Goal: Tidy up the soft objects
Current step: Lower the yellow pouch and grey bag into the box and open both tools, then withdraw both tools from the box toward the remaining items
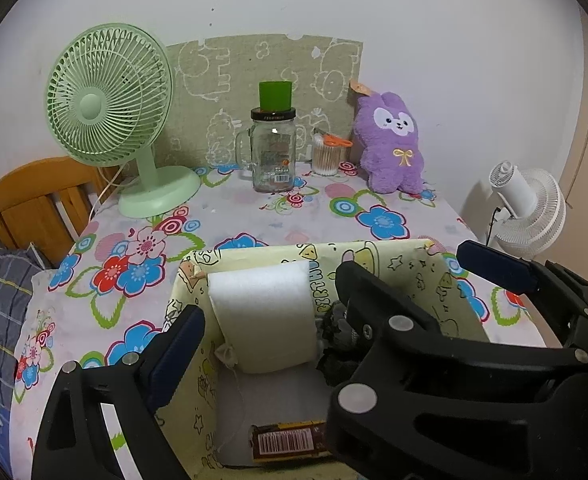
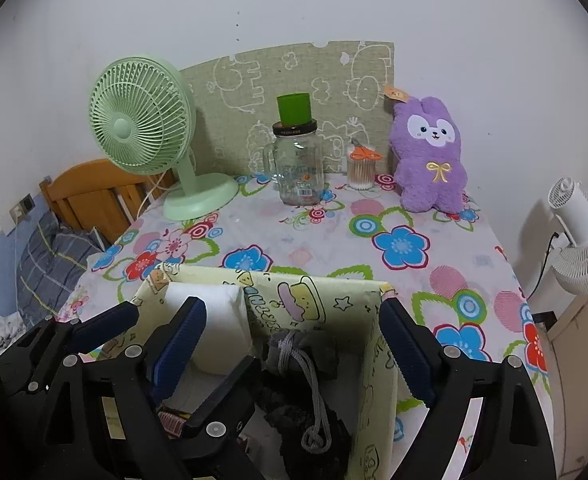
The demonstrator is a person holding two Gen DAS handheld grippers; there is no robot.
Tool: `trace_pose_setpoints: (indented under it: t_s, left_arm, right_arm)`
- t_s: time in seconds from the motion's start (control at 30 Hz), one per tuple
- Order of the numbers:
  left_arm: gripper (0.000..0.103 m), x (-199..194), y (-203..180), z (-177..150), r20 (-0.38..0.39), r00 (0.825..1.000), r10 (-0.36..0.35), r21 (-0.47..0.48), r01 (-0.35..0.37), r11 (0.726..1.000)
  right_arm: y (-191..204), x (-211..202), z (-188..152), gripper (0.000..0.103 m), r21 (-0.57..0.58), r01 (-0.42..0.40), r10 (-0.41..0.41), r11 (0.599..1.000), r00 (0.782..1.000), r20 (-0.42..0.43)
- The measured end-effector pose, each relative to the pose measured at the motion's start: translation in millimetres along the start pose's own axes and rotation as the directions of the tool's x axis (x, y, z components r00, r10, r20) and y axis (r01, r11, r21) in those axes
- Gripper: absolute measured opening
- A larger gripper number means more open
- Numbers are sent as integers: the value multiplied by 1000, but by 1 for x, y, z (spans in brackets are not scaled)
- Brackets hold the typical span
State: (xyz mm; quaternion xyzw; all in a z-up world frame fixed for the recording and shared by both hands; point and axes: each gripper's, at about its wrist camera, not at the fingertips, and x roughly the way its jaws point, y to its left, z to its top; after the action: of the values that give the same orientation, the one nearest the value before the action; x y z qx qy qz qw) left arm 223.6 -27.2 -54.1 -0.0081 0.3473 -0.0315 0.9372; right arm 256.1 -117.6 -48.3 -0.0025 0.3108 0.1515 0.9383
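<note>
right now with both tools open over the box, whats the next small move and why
Probably lift the right tool out of the yellow box and reach toward the purple plush. Both tools look open and empty, the left tool too. The white foam roll and dark cloth bundle already lie inside, while the plush is the one soft thing I can see outside it, upright at the back.

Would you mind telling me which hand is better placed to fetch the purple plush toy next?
Probably the right. The plush toy stands at the table's far right, and the right tongs hang open over the box's right half, holding nothing. The left tongs sit farther left.
</note>
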Motion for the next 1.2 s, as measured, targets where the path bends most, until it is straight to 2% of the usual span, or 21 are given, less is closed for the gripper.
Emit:
trace_pose_setpoints:
  t_s: [0.7,1.2]
  left_arm:
    - [100,-69,-12,-12,105,994,17,9,-18,1000]
    - [102,-103,-22,-32,133,991,7,10,-9,1000]
  right_arm:
    - [14,-77,-10,91,-21,55,-53,998,995,88]
    - [16,-118,-29,92,-20,91,-88,996,989,119]
